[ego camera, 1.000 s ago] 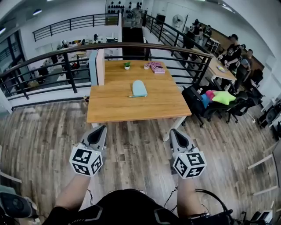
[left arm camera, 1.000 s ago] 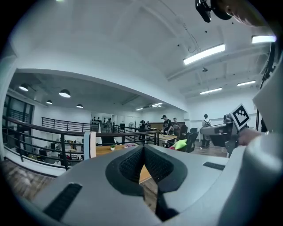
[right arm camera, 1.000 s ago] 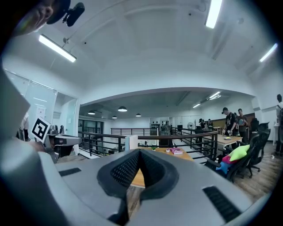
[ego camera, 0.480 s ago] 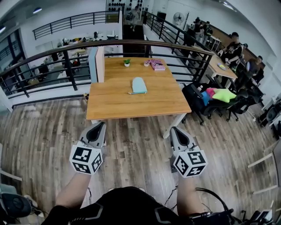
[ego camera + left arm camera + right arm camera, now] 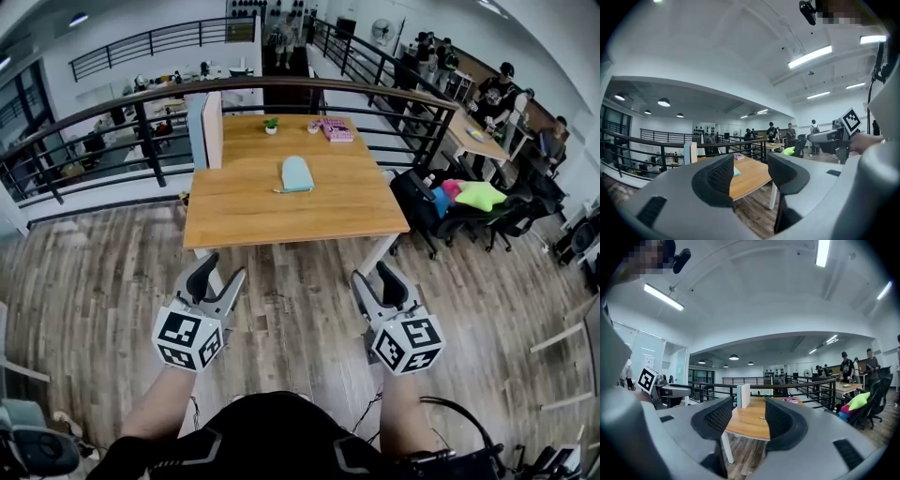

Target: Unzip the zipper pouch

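Observation:
A light teal zipper pouch [image 5: 297,173] lies flat near the middle of the wooden table [image 5: 244,220], well ahead of both grippers. My left gripper [image 5: 220,272] and right gripper [image 5: 375,275] hover side by side over the wood floor in front of the table, far short of the pouch. The jaws of both have just been opening and now stand open, with nothing between them. In the left gripper view [image 5: 750,171] a sliver of the pouch [image 5: 736,171] shows beside the left jaw. The right gripper view [image 5: 747,418] looks at the table [image 5: 747,423] from a distance.
At the table's far end sit a pink box [image 5: 335,129], a small potted plant [image 5: 271,125] and a white partition [image 5: 203,128]. A dark railing [image 5: 281,94] runs behind the table. Office chairs with bright bags [image 5: 459,202] and several people are at the right.
Both grippers have gone from shut to open. They have stayed in about the same place in front of the table.

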Demonstrator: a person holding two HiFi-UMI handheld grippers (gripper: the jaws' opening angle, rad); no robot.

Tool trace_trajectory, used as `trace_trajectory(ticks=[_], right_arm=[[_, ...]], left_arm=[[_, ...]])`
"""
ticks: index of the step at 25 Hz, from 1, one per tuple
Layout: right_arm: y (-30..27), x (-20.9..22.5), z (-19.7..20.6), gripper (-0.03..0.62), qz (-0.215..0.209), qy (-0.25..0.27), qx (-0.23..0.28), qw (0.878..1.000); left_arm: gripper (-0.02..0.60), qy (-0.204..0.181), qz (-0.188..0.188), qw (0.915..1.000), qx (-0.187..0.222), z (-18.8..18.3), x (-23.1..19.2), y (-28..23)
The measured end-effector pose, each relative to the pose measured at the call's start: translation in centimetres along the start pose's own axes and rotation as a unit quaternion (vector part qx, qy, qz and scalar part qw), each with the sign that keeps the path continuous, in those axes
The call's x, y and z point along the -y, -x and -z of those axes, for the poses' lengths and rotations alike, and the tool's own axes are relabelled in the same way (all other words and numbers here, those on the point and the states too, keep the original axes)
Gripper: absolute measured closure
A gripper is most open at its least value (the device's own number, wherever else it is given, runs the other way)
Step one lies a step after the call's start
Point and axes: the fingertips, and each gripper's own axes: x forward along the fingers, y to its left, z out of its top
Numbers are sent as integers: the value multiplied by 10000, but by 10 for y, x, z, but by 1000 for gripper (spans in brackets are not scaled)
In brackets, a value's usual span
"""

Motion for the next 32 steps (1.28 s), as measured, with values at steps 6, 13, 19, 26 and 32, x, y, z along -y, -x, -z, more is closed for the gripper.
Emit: trace_trajectory(ticks=[6,13,19,26,32], right_arm=[[2,7,6,341,-28,-67,-16,10000],[8,19,15,327,-162,-113,-57,9998],[19,51,15,326,-206,-103,11,9997],[7,85,22,327,-311,-134,2,9994],[-27,102,20,327,-311,-40,6,9995]], left_arm=[[322,-16,-71,9998,202,-3,3,0],[322,-16,-112,9999,43,6,19,-15],[322,-126,-143,9998,42,4,41,-40],[322,-293,-180,9994,65,-5,58,-71],[322,-314,-142,9993,160,-9,41,-112]])
